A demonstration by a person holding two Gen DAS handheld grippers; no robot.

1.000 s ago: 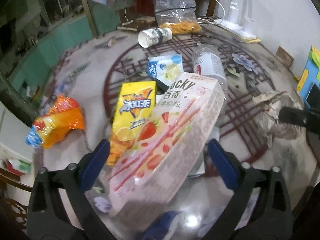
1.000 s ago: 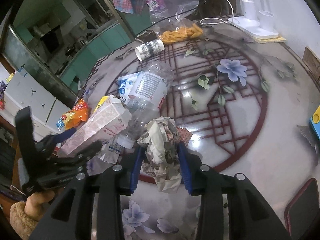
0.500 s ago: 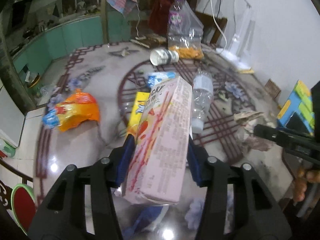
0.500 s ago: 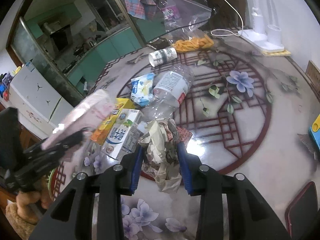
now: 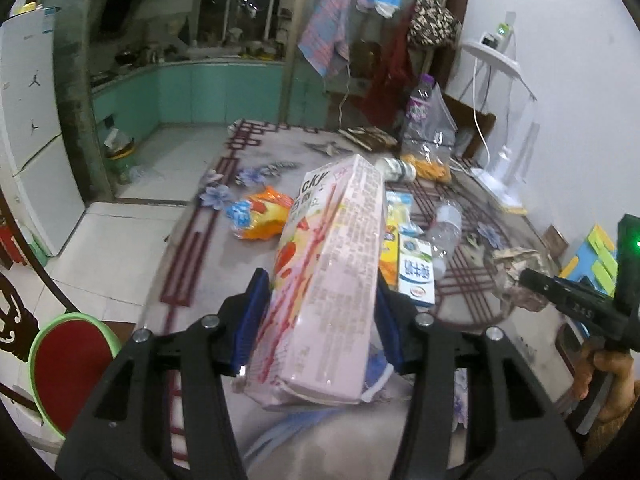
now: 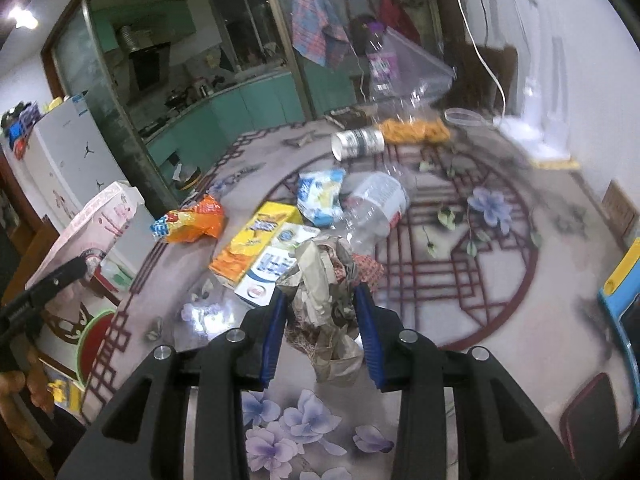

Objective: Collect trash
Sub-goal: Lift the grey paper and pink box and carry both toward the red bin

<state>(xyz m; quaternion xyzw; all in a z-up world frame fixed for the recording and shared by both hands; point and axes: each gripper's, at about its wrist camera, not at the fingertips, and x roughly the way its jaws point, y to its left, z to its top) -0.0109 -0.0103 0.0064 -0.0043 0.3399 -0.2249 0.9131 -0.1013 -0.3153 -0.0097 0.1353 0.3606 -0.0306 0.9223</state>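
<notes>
My left gripper (image 5: 322, 316) is shut on a pink snack box (image 5: 328, 280), held tilted above the round table (image 5: 200, 240); the same pink snack box (image 6: 84, 232) shows at the left of the right wrist view. My right gripper (image 6: 320, 320) is shut on a crumpled paper wad (image 6: 324, 292), lifted off the table; that paper wad (image 5: 516, 268) appears at the right of the left wrist view. Left on the table are an orange snack bag (image 6: 192, 222), a yellow drink carton (image 6: 252, 248), a white milk carton (image 6: 276, 268), a clear plastic bottle (image 6: 376, 204), a blue-white wrapper (image 6: 320, 194) and a paper cup (image 6: 358, 142).
A clear plastic bag with orange snacks (image 6: 408, 120) and a white lamp base (image 6: 536, 136) stand at the table's far side. A red stool with a green rim (image 5: 68, 364) sits on the floor at the left. A dark phone (image 6: 592, 412) lies near the table's right edge.
The left gripper closed on the pink box, turned it on edge and lifted it up and left off the pile. The right gripper rose a little with the paper wad.
</notes>
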